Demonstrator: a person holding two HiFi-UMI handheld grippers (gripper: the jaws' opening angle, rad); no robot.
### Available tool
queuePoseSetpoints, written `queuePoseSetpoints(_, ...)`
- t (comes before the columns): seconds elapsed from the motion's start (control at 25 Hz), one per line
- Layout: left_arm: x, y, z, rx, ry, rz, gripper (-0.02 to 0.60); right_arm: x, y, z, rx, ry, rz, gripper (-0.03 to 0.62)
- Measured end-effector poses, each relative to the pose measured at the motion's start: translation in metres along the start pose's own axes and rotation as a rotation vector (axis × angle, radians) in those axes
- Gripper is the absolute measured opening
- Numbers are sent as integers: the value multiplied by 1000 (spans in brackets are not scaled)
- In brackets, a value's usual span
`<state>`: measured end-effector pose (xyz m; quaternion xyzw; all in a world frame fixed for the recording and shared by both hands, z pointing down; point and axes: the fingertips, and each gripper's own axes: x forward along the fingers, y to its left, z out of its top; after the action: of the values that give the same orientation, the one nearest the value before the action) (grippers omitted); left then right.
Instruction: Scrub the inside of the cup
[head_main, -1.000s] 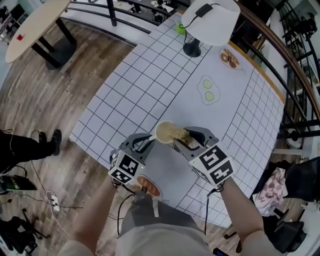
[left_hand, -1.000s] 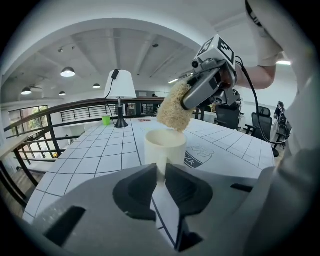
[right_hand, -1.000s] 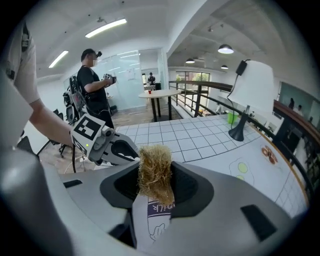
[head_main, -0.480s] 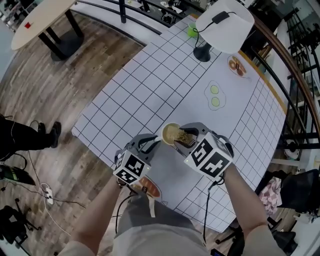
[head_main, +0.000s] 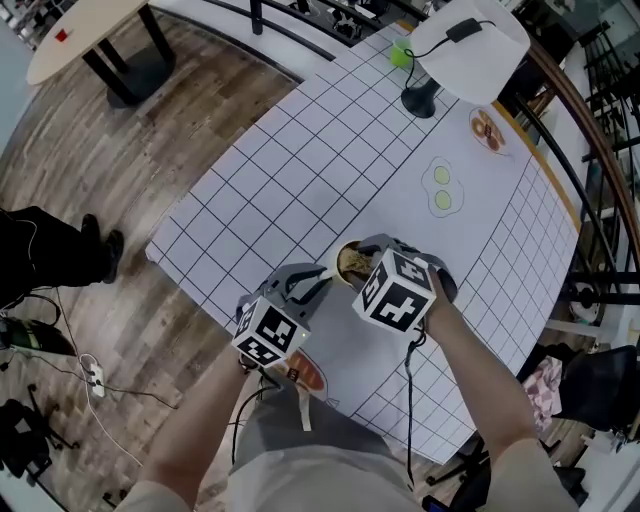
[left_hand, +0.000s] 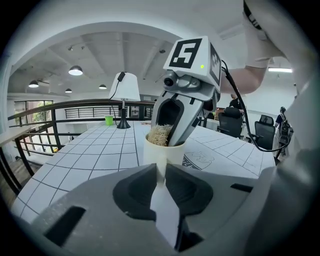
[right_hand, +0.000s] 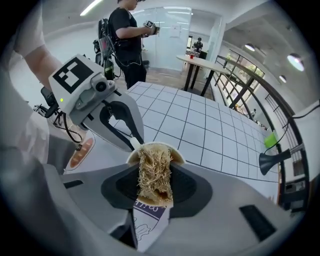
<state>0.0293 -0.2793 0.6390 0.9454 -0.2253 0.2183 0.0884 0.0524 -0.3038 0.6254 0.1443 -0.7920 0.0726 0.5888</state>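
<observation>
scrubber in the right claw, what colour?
Straw-tan and fibrous. The scrubber shows best in the right gripper view.

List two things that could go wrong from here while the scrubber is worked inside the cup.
1. The left gripper grips the cup only by its thin handle, so a hard sideways push might twist or tip the cup.
2. The right gripper pinches a loose, fibrous scrubber pushed into the cup. The scrubber may slip from the grip or shed strands inside.
</observation>
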Motion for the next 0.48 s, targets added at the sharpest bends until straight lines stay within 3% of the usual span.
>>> queuePoseSetpoints(0.2,1,4,-2,18,19,-8,66,-3,7,0,134,-21,165,129)
queuePoseSetpoints(0.32,1,8,-4,15,37,-6,66,-25,9,5,249,-148,240,129)
queuePoseSetpoints(0.4,-1,10,-6,7,48,-12,64,-49,6,15,303,-259,248,129)
queuePoseSetpoints(0.48,-1,12,-5,14,49,-24,64,-62,2,20,248,-272,169,130)
